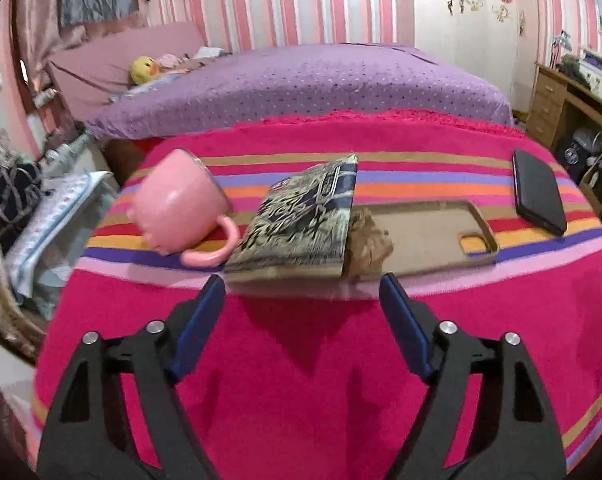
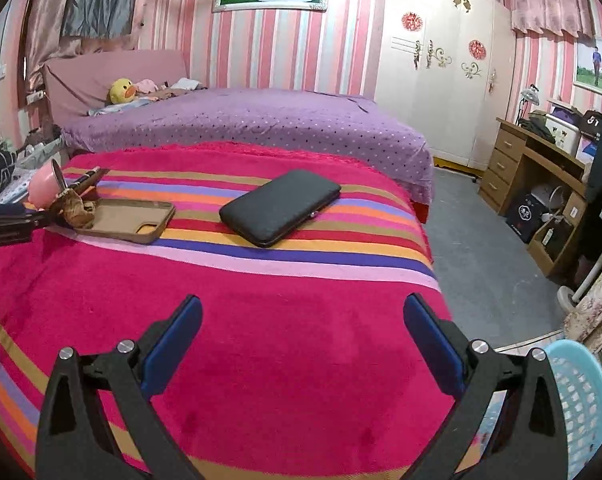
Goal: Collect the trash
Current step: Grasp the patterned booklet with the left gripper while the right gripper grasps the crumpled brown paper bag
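A crumpled brown paper wad (image 1: 368, 245) lies on the striped pink blanket (image 1: 301, 360), on the near end of a tan phone case (image 1: 429, 232), beside a printed snack packet (image 1: 301, 220). My left gripper (image 1: 303, 300) is open and empty, just in front of the packet and wad. The wad also shows in the right wrist view (image 2: 77, 209), with the left gripper's tip (image 2: 29, 220) beside it. My right gripper (image 2: 303, 320) is open and empty over the blanket's near right part. A light blue basket (image 2: 581, 400) stands at lower right.
A pink mug (image 1: 177, 204) lies tipped on its side left of the packet. A black wallet (image 2: 281, 206) lies on the blanket to the right. A purple bed (image 2: 241, 120) is behind. A wooden desk (image 2: 541, 176) stands right, across grey floor.
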